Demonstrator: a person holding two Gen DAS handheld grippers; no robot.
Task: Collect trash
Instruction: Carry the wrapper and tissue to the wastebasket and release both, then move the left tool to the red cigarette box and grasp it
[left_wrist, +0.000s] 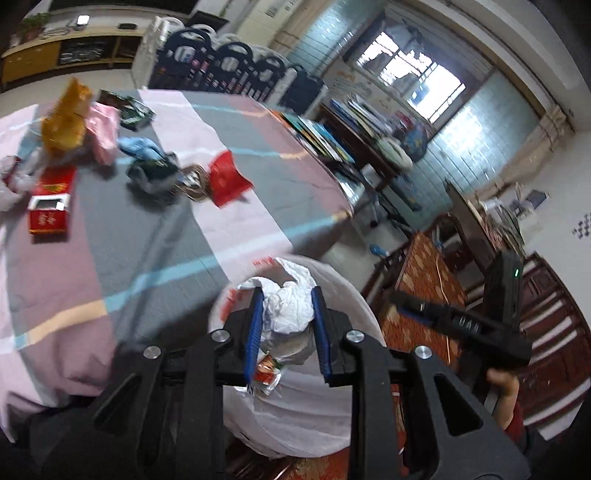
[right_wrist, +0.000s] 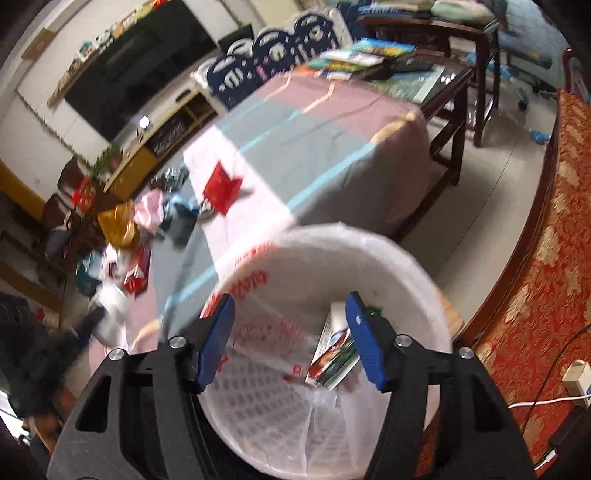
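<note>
My left gripper (left_wrist: 287, 295) is shut on a crumpled white tissue (left_wrist: 290, 308) and holds it over the white lined trash bin (left_wrist: 351, 291). A colourful wrapper (left_wrist: 267, 373) lies in the bin below it. My right gripper (right_wrist: 290, 306) is open and empty above the same bin (right_wrist: 399, 258), where a flat printed packet (right_wrist: 334, 356) leans on the inner wall. Trash lies on the striped table: a red packet (left_wrist: 225, 179), an orange bag (left_wrist: 66, 118), a pink bag (left_wrist: 103, 133), a red box (left_wrist: 50, 206), and blue and dark wrappers (left_wrist: 151, 166).
The striped tablecloth (left_wrist: 147, 240) covers the table beside the bin. A wooden seat with a red patterned cushion (right_wrist: 535, 295) stands to the right. The other gripper's body (left_wrist: 498, 317) shows at right in the left wrist view. A side table with books (right_wrist: 369, 55) stands behind.
</note>
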